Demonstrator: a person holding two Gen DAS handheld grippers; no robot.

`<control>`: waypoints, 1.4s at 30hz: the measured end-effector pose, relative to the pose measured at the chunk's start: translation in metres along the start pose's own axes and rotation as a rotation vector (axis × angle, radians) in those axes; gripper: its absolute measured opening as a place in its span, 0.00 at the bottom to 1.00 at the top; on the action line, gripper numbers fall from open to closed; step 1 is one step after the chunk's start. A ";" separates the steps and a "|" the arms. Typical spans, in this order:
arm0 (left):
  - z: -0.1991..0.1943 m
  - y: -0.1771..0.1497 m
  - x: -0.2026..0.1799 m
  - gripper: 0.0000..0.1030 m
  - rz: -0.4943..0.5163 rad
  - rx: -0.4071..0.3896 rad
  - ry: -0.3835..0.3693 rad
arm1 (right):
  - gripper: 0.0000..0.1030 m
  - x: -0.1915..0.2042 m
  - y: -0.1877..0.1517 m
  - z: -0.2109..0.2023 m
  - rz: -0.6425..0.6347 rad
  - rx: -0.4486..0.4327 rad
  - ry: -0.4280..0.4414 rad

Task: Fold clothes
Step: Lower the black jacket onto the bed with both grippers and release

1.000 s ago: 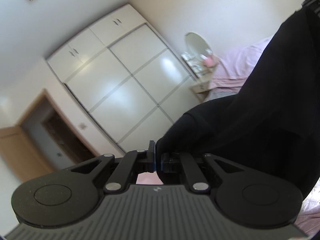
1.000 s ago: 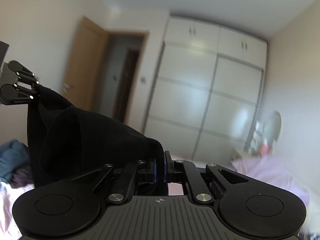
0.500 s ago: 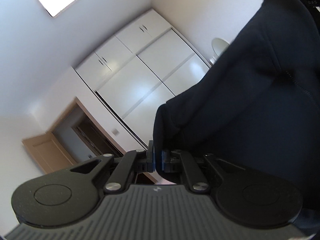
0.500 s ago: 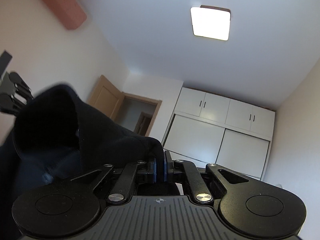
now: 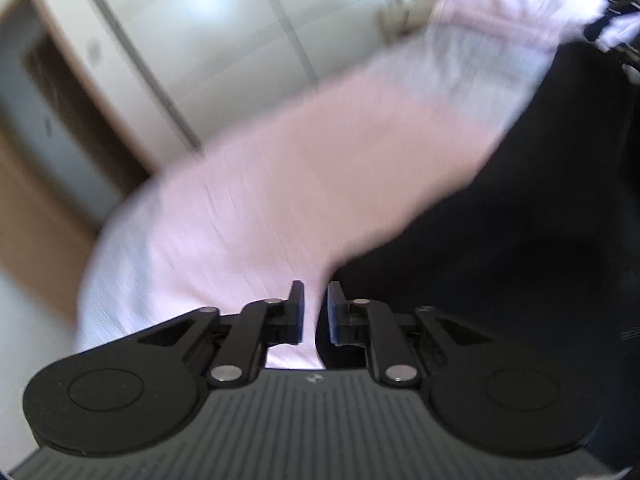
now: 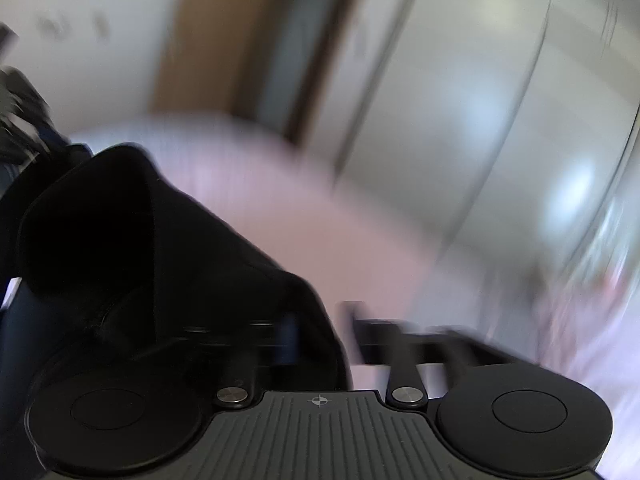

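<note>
Both cameras have swung down from the ceiling to the pink bed [image 5: 248, 208]. The left gripper [image 5: 315, 310] and right gripper [image 6: 320, 334] are opening, releasing the black garment [image 6: 132, 232] onto the bed, ready for folding.

You have no words, brand names or numbers to read in either view. The one mark you get is a small emblem on the ribbed grey housing [image 5: 312, 420] at the near edge of the left wrist view, too small to make out, and a small crosshair sign on the same housing [image 6: 320, 432] in the right wrist view.
</note>
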State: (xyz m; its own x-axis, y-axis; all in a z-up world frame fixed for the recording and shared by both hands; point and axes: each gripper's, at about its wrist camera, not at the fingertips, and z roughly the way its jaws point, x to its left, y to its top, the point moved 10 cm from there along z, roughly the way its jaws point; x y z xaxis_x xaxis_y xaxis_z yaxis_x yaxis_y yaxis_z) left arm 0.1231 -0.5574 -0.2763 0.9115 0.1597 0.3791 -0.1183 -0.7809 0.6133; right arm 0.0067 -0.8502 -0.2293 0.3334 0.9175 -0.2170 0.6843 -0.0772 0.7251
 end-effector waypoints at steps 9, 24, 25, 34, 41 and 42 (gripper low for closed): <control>0.071 -0.070 -0.068 0.25 -0.006 0.148 -0.236 | 0.62 0.028 -0.146 0.068 0.345 0.304 0.112; 0.156 0.020 -0.163 0.24 0.079 0.022 -0.568 | 0.62 0.084 -0.098 0.184 0.187 0.294 0.510; 0.167 0.025 -0.155 0.21 0.073 0.018 -0.533 | 0.62 0.080 -0.090 0.198 0.178 0.276 0.508; 0.200 0.030 -0.039 0.26 -0.315 0.014 -0.256 | 0.62 -0.001 -0.040 0.239 0.420 0.043 0.259; 0.093 -0.060 0.001 0.48 -0.362 0.107 -0.206 | 0.62 0.017 -0.095 0.169 0.466 0.114 0.255; 0.075 -0.081 0.004 0.53 -0.385 0.138 -0.189 | 0.62 0.024 -0.108 0.156 0.492 0.139 0.254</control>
State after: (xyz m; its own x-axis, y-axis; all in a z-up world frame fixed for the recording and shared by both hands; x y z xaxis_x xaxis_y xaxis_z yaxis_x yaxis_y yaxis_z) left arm 0.1661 -0.5388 -0.3764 0.9364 0.3510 0.0006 0.2851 -0.7616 0.5820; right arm 0.0425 -0.8809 -0.4148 0.4798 0.8240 0.3014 0.5724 -0.5543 0.6042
